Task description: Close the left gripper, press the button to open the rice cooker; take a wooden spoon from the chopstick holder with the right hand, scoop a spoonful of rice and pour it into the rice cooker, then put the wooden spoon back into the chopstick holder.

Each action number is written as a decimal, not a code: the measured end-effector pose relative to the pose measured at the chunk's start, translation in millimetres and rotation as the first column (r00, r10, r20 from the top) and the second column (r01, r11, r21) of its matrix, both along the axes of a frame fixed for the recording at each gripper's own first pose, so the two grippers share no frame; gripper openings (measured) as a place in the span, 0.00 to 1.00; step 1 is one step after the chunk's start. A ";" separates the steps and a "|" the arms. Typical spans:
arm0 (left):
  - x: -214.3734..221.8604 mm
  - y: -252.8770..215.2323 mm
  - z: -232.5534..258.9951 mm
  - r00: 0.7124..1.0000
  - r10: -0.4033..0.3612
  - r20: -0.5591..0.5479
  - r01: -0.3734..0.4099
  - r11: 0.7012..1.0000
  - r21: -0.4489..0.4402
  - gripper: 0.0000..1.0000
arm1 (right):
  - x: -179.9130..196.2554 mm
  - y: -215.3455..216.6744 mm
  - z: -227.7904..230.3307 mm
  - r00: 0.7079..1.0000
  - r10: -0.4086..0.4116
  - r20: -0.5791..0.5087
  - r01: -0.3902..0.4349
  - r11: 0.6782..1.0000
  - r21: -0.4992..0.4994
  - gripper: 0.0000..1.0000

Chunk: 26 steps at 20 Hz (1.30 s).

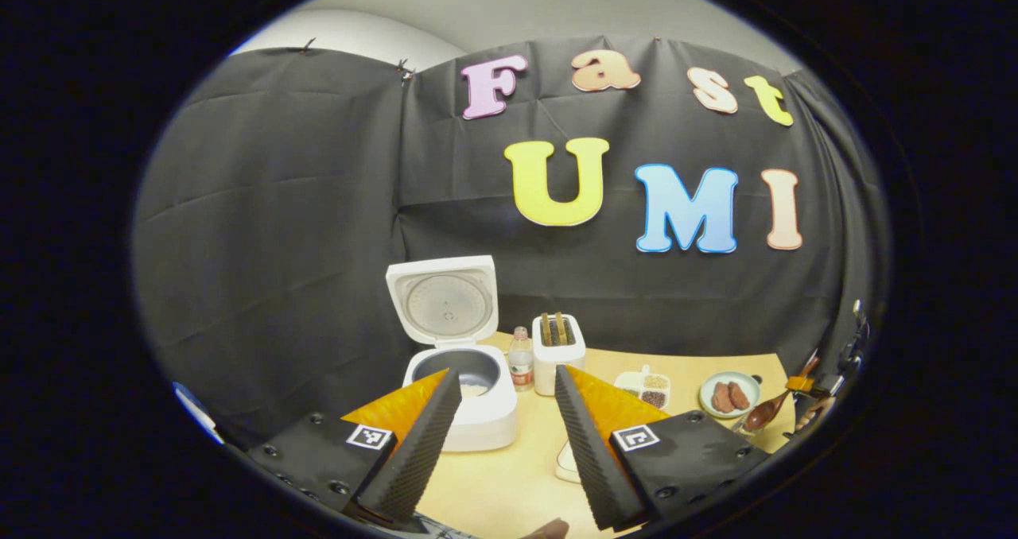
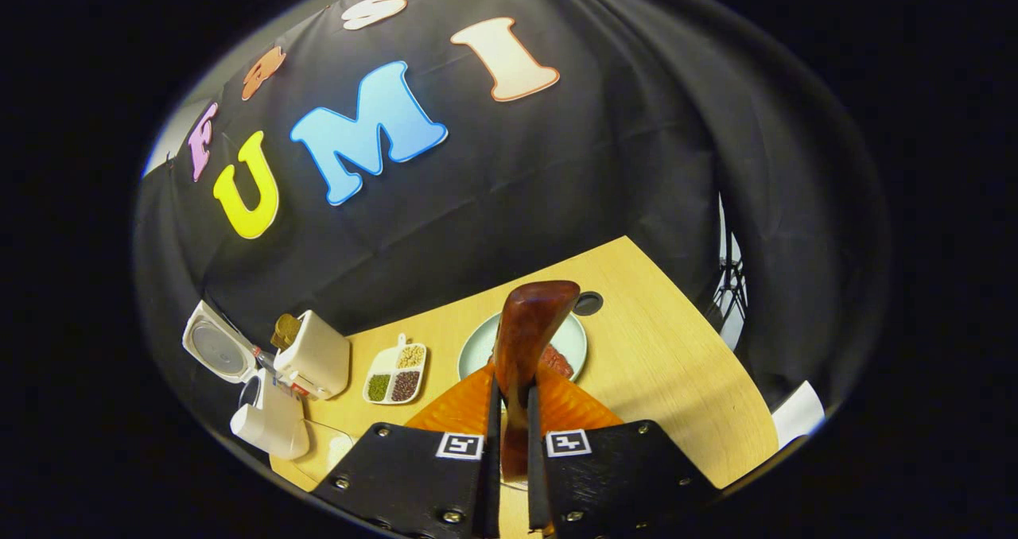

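A: Start at the fingers. The right gripper (image 2: 510,412) has both fingers pinched on the handle of the wooden spoon (image 2: 525,340), with the bowl end sticking out forward, above the plate (image 2: 477,348).

B: And the left gripper (image 1: 501,412)?

A: Its fingers stand wide apart and carry nothing; it hangs in front of the rice cooker (image 1: 469,396), whose lid (image 1: 444,300) is up.

B: So the button step looks done. Is the spoon loaded?

A: I can't tell (the bowl shows edge-on). Seen from the left gripper view, the spoon (image 1: 765,412) sits well to the right of the cooker, past the toaster (image 1: 558,354) and the divided grain dish (image 1: 648,388).

B: Then the advice?

A: Judging from this, keep the bowl level, carry it over to the cooker's open pot, and tip only once it's over the opening. The bottle (image 1: 521,358) just beside the cooker is what to steer clear of.
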State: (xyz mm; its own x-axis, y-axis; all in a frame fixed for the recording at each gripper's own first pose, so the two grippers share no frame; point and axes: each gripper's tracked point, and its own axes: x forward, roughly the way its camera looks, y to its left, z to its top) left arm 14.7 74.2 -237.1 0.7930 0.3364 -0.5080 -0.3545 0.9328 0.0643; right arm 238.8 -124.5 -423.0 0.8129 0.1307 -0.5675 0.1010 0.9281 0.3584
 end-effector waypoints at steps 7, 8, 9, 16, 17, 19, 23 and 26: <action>3.5 3.4 -13.5 1.000 0.012 -0.023 -0.012 1.000 -0.012 0.80 | -4.7 -0.5 -29.3 0.999 0.004 -0.049 -0.007 0.997 -0.071 0.14; 5.0 2.7 -14.8 1.000 0.011 -0.027 -0.011 1.000 -0.014 0.80 | -5.5 -0.9 -32.1 0.999 0.002 -0.053 -0.007 0.997 -0.082 0.14; 6.0 2.1 -17.0 0.999 0.008 -0.034 -0.009 1.000 -0.012 0.80 | -4.9 0.6 -36.1 0.998 -0.001 -0.059 -0.005 0.996 -0.093 0.14; 13.8 -2.6 -19.6 0.999 -0.011 -0.038 0.010 1.000 -0.012 0.80 | -8.1 -1.9 -32.9 1.000 0.009 -0.030 -0.015 0.984 -0.176 0.18; 13.8 -3.6 -19.5 0.999 -0.013 -0.034 0.012 1.000 -0.013 0.80 | -8.5 -2.4 -30.3 1.000 0.001 -0.024 -0.005 0.985 -0.174 0.19; 15.1 -3.9 -19.4 1.000 -0.016 -0.025 0.015 1.000 -0.022 0.80 | -10.7 -9.6 -22.7 1.000 -0.027 -0.016 0.024 0.985 -0.172 0.22; 16.2 -10.8 -22.4 0.999 -0.030 -0.015 0.030 0.999 -0.046 0.84 | -23.7 -25.5 -16.2 0.998 -0.061 -0.023 0.057 0.986 -0.154 0.29; 16.5 -14.5 -14.5 0.999 -0.042 0.013 0.042 0.998 -0.046 0.80 | -31.8 -34.2 -13.1 0.996 -0.085 -0.028 0.079 0.986 -0.148 0.58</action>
State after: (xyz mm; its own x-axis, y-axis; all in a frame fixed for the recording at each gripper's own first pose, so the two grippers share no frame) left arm 31.2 59.6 -251.6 0.8117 0.2789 -0.5131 -0.3156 0.9488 0.0164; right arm 206.9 -158.7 -436.0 0.7972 -0.0222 -0.6033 0.1888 0.9584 0.2141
